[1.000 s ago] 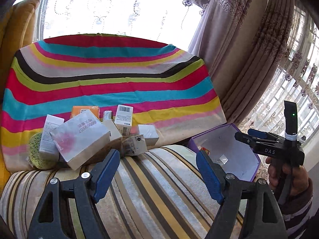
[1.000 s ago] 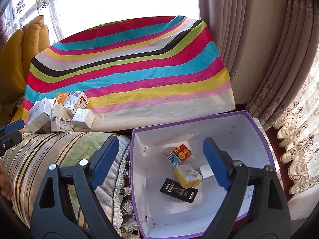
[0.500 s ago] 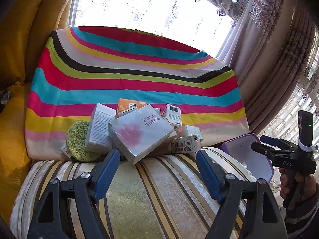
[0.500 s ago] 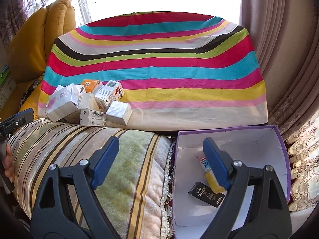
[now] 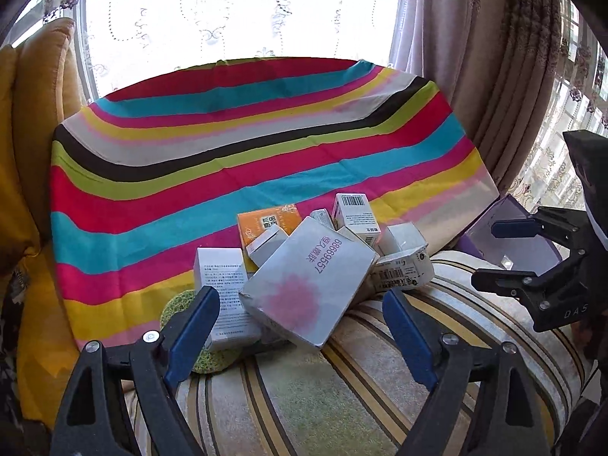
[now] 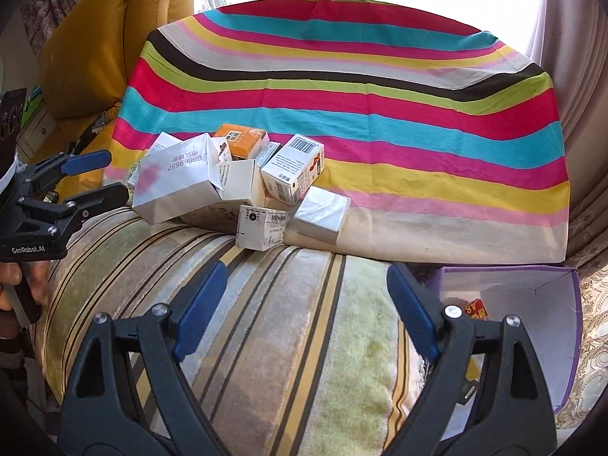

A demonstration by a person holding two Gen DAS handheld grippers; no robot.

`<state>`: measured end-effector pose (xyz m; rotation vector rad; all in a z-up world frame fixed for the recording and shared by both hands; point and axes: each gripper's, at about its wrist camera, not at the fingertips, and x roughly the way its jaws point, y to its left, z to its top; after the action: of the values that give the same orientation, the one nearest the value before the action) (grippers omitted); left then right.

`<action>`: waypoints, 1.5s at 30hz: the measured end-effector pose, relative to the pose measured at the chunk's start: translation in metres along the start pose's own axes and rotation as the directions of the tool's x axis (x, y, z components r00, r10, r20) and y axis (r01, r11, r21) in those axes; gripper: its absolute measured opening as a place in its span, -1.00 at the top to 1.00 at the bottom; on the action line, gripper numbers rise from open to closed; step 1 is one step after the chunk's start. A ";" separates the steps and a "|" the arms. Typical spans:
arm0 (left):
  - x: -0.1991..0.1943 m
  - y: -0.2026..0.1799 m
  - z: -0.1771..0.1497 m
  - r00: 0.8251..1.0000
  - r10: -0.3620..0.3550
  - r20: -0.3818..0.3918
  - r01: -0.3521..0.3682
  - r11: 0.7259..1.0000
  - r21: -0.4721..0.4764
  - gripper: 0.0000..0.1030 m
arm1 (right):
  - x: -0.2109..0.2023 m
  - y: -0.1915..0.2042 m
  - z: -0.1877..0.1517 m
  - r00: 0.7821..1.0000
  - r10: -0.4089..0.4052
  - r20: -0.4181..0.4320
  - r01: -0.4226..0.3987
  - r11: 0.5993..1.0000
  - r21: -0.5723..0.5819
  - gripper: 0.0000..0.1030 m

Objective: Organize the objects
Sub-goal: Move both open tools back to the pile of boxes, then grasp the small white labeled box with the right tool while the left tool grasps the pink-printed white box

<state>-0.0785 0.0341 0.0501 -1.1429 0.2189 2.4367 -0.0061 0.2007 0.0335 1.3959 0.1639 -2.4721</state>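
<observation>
Left tool (image 5: 300, 326) spreading wider, nothing between its blue pads (image 5: 193, 332), hanging over a striped cushion (image 5: 342, 391). Just beyond the pads, at the cushion's far edge, a heap of small boxes (image 5: 315, 262): largest, a tilted grey box with a pink blot (image 5: 309, 285), lying straight ahead between the two pads and apart from them; a tall white box (image 5: 222, 277) behind the left pad; a green round sponge (image 5: 178, 304) partly hidden under that pad; an orange box (image 5: 266, 226) and a barcode box (image 5: 355, 214) further back; a small printed box (image 5: 402, 273) ahead of the right pad. Behind the heap, a striped cloth (image 5: 228, 159) draped upright, then a curtained window. Off to the right, the other tool, with a corner of a purple bin (image 5: 509, 239) behind it. Right tool (image 6: 304, 307) spread wide and empty, also above the cushion, the same heap well ahead and left of its centre; nearest to it the small printed box (image 6: 260, 231) and a silver box (image 6: 323, 214). Purple bin (image 6: 570, 342) low at the right, just beside the right pad, partly hidden by the finger, with a red packet (image 6: 477, 307) showing inside. Left tool (image 6: 95, 176) at the far left edge, level with the heap.
</observation>
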 end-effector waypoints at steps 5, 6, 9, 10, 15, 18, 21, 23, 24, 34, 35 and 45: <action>0.014 -0.006 0.005 1.000 -0.011 -0.024 0.014 0.991 0.132 -0.83 | 0.020 0.015 0.009 0.999 0.019 -0.039 -0.020 1.000 -0.010 -0.71; 0.016 -0.006 0.006 0.999 -0.022 -0.028 0.026 0.989 0.144 -0.83 | 0.025 0.016 0.011 0.999 0.022 -0.049 -0.023 1.000 -0.011 -0.71; 0.027 -0.005 0.007 0.998 -0.031 -0.048 0.038 0.985 0.166 -0.86 | 0.037 0.021 0.015 0.997 0.017 -0.070 -0.018 1.000 -0.021 -0.67; 0.031 -0.005 0.007 0.998 -0.032 -0.056 0.042 0.983 0.179 -0.86 | 0.041 0.022 0.017 0.997 0.010 -0.075 -0.012 1.000 -0.026 -0.63; 0.042 -0.001 0.007 0.996 -0.041 -0.073 0.053 0.981 0.184 -0.86 | 0.058 0.024 0.022 0.994 -0.008 -0.112 0.004 0.999 -0.040 -0.40; 0.046 0.001 0.007 0.996 -0.038 -0.082 0.052 0.982 0.184 -0.86 | 0.068 0.023 0.025 0.991 -0.008 -0.132 0.003 0.999 -0.041 -0.27; 0.048 -0.002 0.005 0.994 -0.047 -0.097 0.065 0.978 0.199 -0.80 | 0.073 0.023 0.026 0.990 -0.005 -0.142 -0.002 0.999 -0.047 -0.06; 0.049 -0.005 0.004 0.994 -0.042 -0.104 0.064 0.975 0.211 -0.54 | 0.074 0.025 0.026 0.989 -0.003 -0.146 -0.005 0.999 -0.053 0.11; 0.049 -0.006 0.004 0.994 -0.042 -0.105 0.064 0.975 0.214 -0.52 | 0.074 0.025 0.026 0.989 -0.003 -0.145 -0.005 0.998 -0.056 0.25; 0.028 -0.020 -0.001 0.995 -0.053 -0.080 0.067 0.981 0.180 -0.48 | 0.054 0.020 0.019 0.996 0.009 -0.093 -0.013 0.999 -0.046 0.46; 0.025 -0.022 -0.001 0.996 -0.055 -0.074 0.067 0.984 0.167 -0.47 | 0.051 0.019 0.017 0.996 0.010 -0.085 -0.014 0.999 -0.044 0.46; 0.010 -0.057 -0.001 0.992 -0.116 -0.047 0.120 0.989 0.088 -0.41 | 0.003 -0.003 -0.007 1.000 0.006 -0.013 -0.006 1.000 0.000 0.46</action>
<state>-0.0577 0.0879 0.0447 -1.1354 0.2649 2.2776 -0.0031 0.2046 0.0270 1.4115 0.1622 -2.4588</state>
